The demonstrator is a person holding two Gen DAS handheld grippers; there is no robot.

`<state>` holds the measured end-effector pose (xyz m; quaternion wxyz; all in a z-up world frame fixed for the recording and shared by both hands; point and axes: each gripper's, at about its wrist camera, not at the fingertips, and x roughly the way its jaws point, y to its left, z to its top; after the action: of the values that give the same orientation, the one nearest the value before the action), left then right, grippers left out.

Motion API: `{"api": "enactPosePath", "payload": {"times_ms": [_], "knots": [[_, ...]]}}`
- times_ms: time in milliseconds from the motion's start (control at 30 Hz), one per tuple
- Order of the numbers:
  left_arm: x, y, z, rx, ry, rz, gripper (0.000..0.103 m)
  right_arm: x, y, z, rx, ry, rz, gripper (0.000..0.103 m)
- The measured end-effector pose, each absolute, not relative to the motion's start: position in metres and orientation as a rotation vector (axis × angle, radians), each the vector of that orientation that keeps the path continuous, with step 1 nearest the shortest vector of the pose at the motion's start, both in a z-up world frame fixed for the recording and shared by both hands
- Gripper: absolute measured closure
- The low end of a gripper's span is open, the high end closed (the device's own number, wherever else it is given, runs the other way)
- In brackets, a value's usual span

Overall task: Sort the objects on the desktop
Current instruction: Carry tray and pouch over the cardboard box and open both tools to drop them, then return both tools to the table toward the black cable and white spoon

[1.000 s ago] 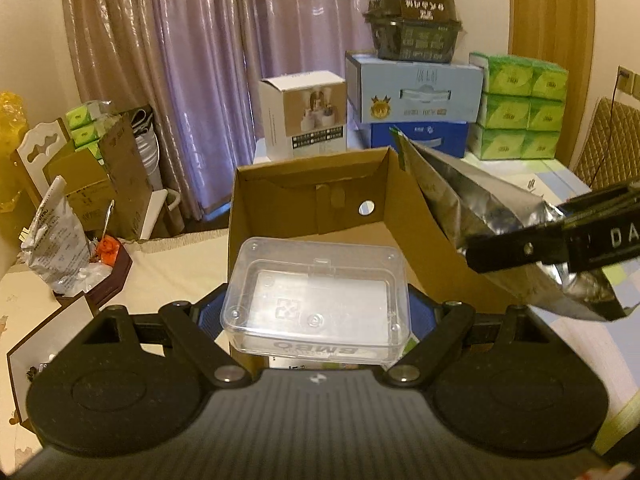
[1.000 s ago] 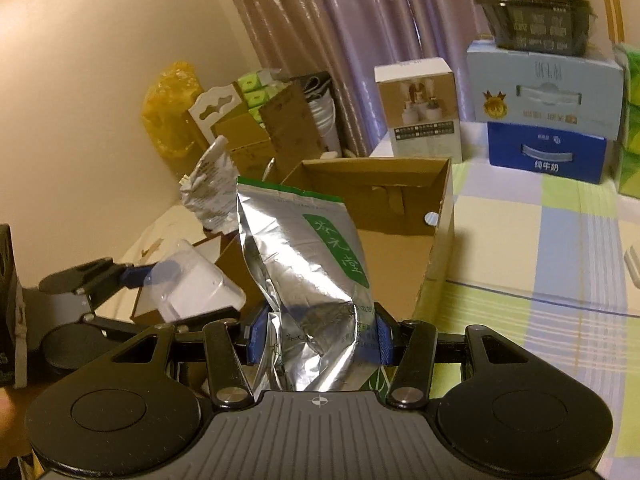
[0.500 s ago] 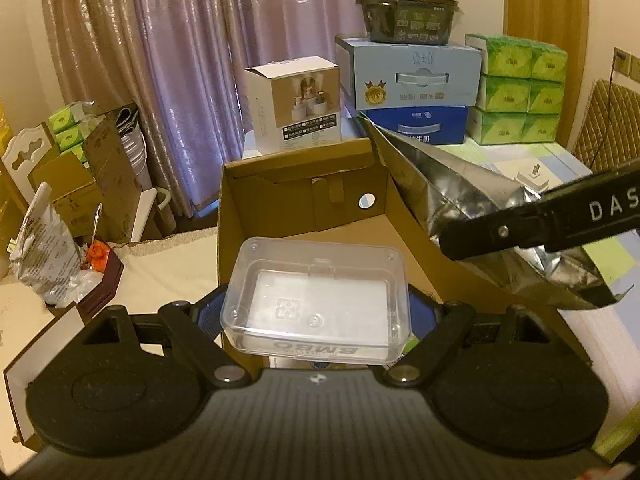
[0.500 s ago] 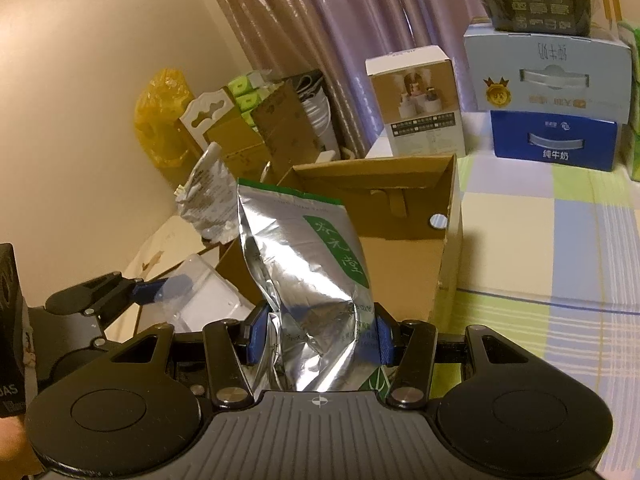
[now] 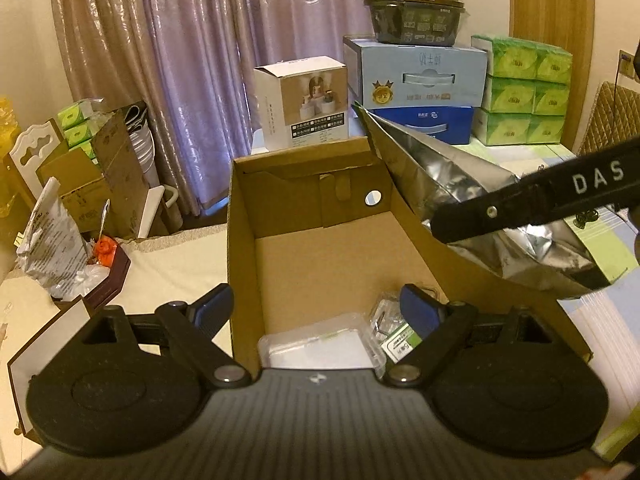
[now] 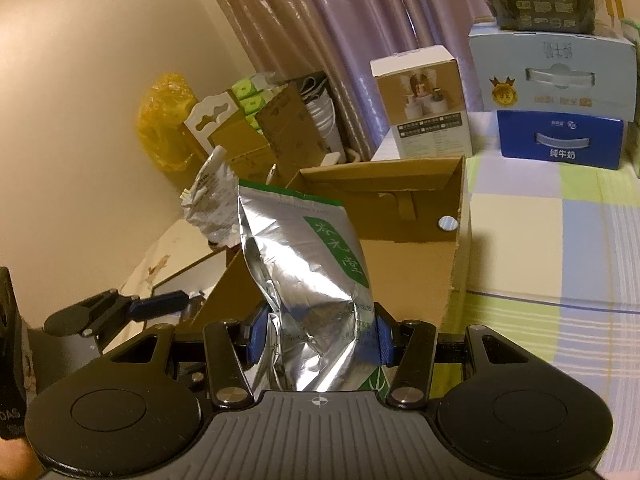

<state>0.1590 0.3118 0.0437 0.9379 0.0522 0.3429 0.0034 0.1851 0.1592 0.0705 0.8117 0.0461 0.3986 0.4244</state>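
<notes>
The left gripper (image 5: 316, 304), which gripped the clear rectangular plastic case (image 5: 320, 346) a moment ago, now gapes wide; the case lies inside the open brown cardboard box (image 5: 404, 236); the right gripper (image 6: 318, 338) clamps the crinkled silver foil pouch (image 6: 308, 276) just over the box's right wall, probably next in.

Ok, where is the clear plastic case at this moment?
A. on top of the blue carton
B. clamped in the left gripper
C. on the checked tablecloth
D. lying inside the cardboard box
D: the clear case lies on the floor of the cardboard box, and the left gripper stands open above it with nothing between its fingers.
</notes>
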Motion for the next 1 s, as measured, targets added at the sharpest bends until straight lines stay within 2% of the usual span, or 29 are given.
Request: {"api": "enactPosePath", "payload": {"times_ms": [467,500,533,600,1000], "knots": [[0.151,0.314,0.044,0.121,0.716,0.023,0.016,0.185,0.169,0.073,0.125,0.856,0.899,0.053],[0.151,0.315,0.044,0.12,0.717,0.026,0.016,0.185,0.168,0.073,0.133,0.849,0.893,0.047],[0.15,0.315,0.044,0.119,0.718,0.031,0.015,0.186,0.168,0.074,0.142,0.841,0.883,0.037],[0.15,0.317,0.044,0.115,0.72,0.037,0.015,0.187,0.163,0.078,0.158,0.818,0.879,0.031],[0.143,0.31,0.047,0.117,0.719,0.044,0.013,0.188,0.118,0.075,0.161,0.817,0.821,0.021]]}}
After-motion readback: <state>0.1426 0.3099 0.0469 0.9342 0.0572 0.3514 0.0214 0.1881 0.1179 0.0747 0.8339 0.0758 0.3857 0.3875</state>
